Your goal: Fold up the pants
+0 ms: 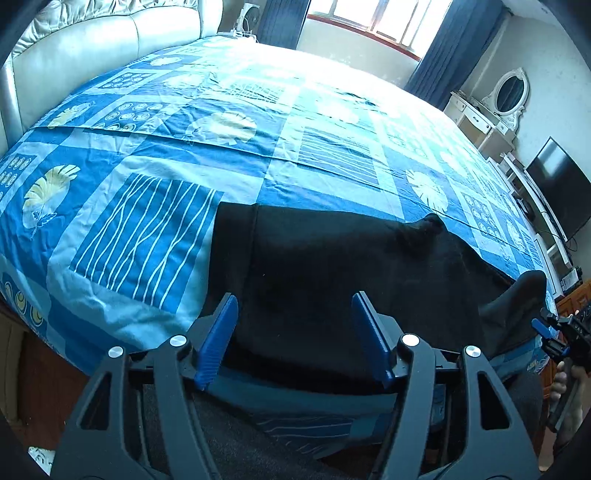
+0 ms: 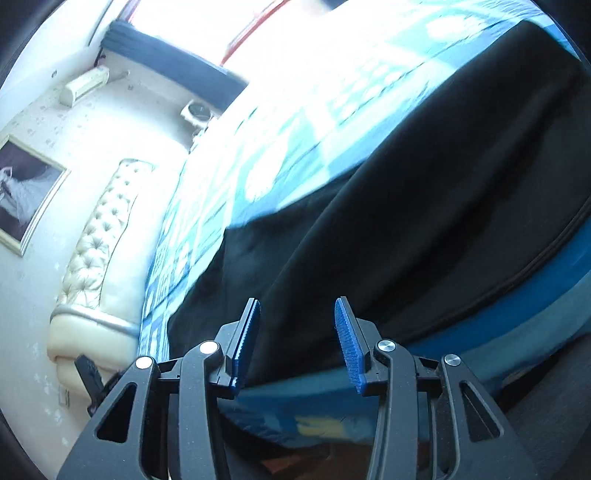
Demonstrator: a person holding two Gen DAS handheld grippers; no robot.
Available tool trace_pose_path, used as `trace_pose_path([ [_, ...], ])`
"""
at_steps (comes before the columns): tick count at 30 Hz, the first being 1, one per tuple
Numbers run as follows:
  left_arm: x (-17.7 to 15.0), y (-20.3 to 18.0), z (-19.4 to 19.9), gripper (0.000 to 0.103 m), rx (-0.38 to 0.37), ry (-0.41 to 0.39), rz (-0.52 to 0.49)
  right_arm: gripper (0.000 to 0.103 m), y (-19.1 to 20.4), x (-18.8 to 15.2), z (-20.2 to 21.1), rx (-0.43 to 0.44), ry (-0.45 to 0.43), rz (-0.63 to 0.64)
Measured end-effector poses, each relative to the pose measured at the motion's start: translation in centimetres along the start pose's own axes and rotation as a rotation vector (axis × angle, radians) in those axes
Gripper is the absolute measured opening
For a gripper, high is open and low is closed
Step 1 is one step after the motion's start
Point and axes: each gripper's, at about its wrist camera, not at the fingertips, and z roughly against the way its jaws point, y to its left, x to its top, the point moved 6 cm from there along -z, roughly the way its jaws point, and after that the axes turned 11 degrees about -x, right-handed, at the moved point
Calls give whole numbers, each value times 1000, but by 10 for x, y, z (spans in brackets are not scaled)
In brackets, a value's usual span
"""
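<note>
At the bed's near edge, the left gripper (image 1: 295,332) and right gripper (image 2: 297,343) are being held open, nothing between their 2 fingers, likely for grasping the black pants (image 1: 332,258) being spread toward 12 o'clock on the blue bedspread (image 1: 147,206).

The left wrist view looks from low at the near edge of the bed (image 1: 155,122), forward over the black pants (image 1: 332,266) toward the window (image 1: 373,18) at the far side. It is close to the cloth.

The right wrist view is strongly tilted and a little blurred. It looks from the same near edge along the bed (image 2: 236,155), very near the pants (image 2: 424,192), toward the headboard (image 2: 99,236).

Both views share the pants, the blue bed cover and the headboard (image 1: 96,40).
</note>
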Motion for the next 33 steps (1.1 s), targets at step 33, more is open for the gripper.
trace_pose_path([
  [33,-4,33,-73,90,133,52,172,6,-234,163,78,-221,-406,-387],
])
